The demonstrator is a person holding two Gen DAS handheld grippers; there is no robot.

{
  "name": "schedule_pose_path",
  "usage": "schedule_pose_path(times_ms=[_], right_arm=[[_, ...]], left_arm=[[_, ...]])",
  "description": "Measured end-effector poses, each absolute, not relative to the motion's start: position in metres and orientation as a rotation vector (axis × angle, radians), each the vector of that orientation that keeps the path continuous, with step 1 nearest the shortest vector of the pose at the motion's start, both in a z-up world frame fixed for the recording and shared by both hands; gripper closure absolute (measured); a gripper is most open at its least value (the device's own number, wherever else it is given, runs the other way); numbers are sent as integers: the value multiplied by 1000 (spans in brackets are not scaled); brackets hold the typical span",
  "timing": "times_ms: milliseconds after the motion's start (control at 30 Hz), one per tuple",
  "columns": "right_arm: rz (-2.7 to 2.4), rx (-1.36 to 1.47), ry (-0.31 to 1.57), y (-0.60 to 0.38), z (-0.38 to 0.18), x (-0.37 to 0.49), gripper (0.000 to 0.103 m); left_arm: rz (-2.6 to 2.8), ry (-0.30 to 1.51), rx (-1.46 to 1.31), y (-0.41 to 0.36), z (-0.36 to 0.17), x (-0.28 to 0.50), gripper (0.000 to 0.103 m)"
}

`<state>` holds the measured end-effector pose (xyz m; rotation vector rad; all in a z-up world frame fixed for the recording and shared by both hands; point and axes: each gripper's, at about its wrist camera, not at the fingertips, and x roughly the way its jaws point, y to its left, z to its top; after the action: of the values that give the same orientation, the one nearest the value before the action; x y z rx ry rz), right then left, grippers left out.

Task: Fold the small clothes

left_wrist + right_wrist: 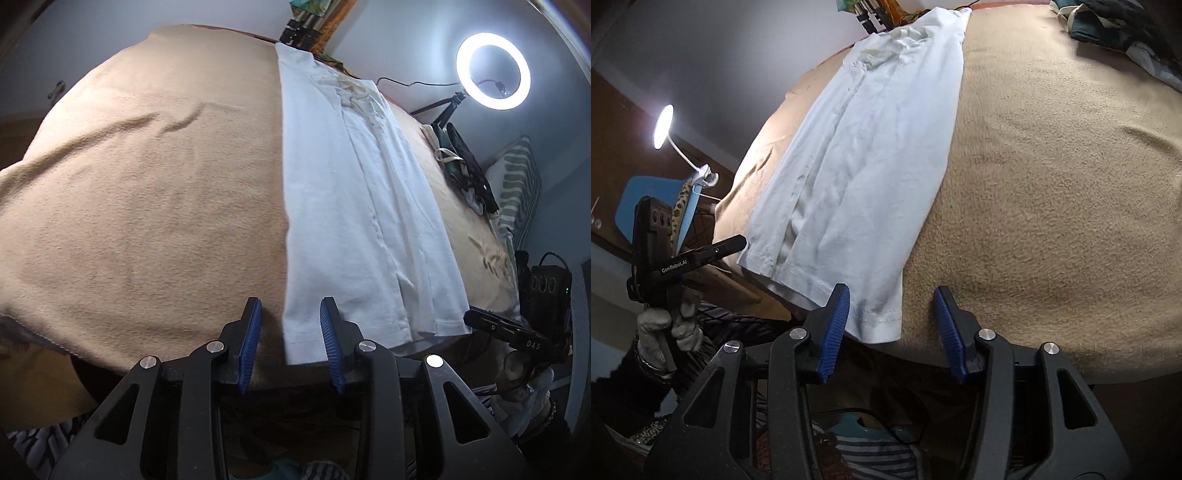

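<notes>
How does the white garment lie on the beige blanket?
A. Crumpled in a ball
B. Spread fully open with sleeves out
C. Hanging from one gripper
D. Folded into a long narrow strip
D: the white garment lies flat as a long strip on the beige blanket, its sides folded in.

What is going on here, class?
A person with a gripper in each hand is folding a white shirt on a tan blanket. The shirt lies folded lengthwise into a long strip. The left gripper and right gripper both stand open at its near hem, holding nothing.
</notes>
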<state>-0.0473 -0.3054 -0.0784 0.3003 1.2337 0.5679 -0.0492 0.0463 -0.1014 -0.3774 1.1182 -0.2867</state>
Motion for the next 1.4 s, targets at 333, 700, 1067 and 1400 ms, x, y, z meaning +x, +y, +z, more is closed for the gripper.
schedule_pose_path(times_ms=[333,700,1067,1400], right_arm=[[613,312,1262,-300,-80,-40,83],[649,486,1249,-314,-67,-27,98],[611,465,1123,-321,-23,18,98],[545,451,1253,-334,-55,-10,50]], left_arm=[[-350,1156,-405,45,-103,-43,72],[-492,1142,-489,35,-90,-26,100],[-498,1064,-494,46,-56,17,100],[-406,1290,-528,64,-107,-17,73]])
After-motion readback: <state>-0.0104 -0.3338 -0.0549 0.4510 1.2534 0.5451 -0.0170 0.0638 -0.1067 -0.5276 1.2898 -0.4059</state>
